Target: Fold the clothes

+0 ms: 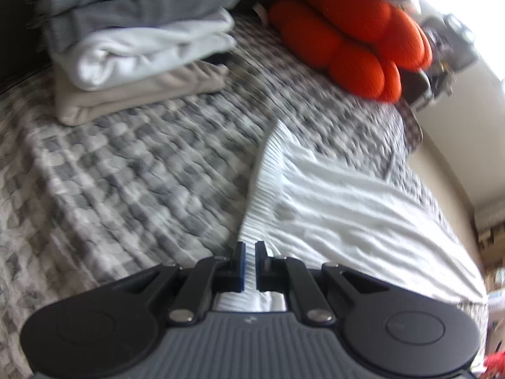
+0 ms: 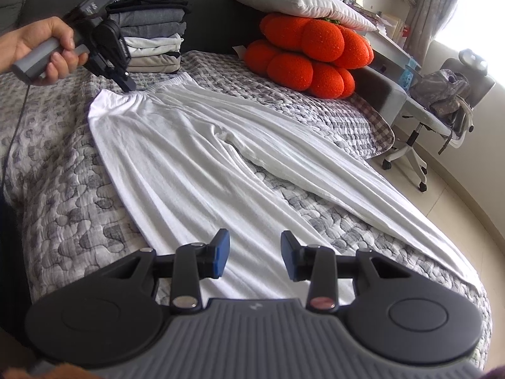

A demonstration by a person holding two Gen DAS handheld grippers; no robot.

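White pleated trousers [image 2: 195, 158] lie spread flat on the grey patterned quilt [image 2: 63, 195], waistband at the far end, legs running toward me. In the left wrist view the trousers [image 1: 341, 202] fill the right half. My left gripper [image 1: 250, 263] is nearly shut at the waistband; in the right wrist view its tips [image 2: 129, 87] touch the waistband edge, and whether cloth is pinched between them is not clear. My right gripper [image 2: 255, 254] is open and empty, hovering just above the lower end of one trouser leg.
A stack of folded clothes [image 2: 151, 28] stands at the head of the bed, also in the left wrist view [image 1: 139, 38]. An orange pumpkin cushion [image 2: 309, 57] under a white pillow [image 2: 300, 3] sits far right. An office chair [image 2: 442, 107] stands beside the bed.
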